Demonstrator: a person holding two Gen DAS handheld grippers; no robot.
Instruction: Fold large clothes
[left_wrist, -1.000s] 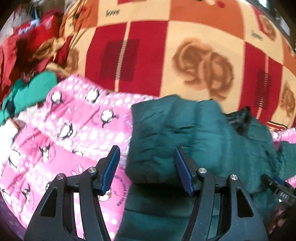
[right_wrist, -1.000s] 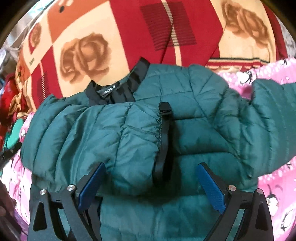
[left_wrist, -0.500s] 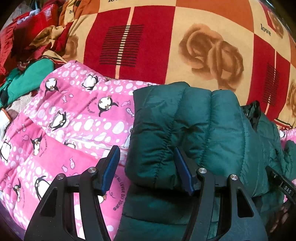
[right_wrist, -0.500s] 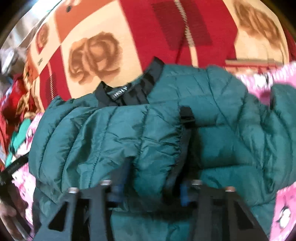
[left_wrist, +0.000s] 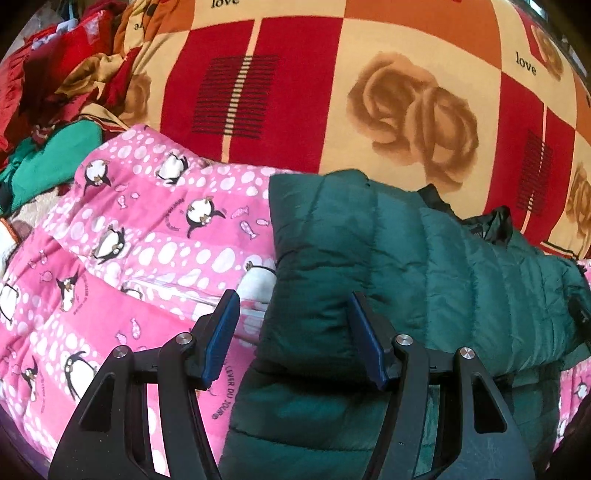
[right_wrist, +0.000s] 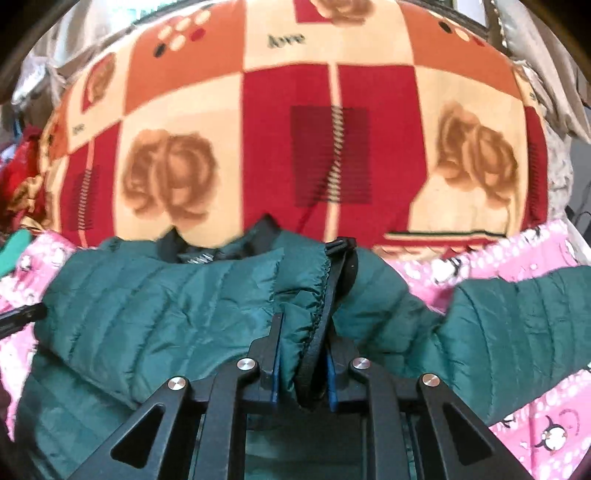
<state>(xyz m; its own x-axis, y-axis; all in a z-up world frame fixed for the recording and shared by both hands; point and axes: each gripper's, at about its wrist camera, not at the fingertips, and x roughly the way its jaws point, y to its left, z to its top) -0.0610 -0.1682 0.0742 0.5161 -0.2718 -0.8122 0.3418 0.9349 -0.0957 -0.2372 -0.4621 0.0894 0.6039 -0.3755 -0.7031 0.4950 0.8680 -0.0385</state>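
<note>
**Right claw pinches the sleeve cuff**

My right claw is clamped on the green puffer jacket's cuff and black trim, so the folded sleeve stays across the body. My left claw gapes wide around the shoulder fold, steadying nothing. At 10 o'clock lies the pink penguin blanket; at 12 the rose-print blanket

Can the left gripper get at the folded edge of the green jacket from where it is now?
Probably yes. The left gripper is open with the green jacket's folded edge already between its jaws, nothing covering it. The right gripper is shut on the cuff, further along.
</note>
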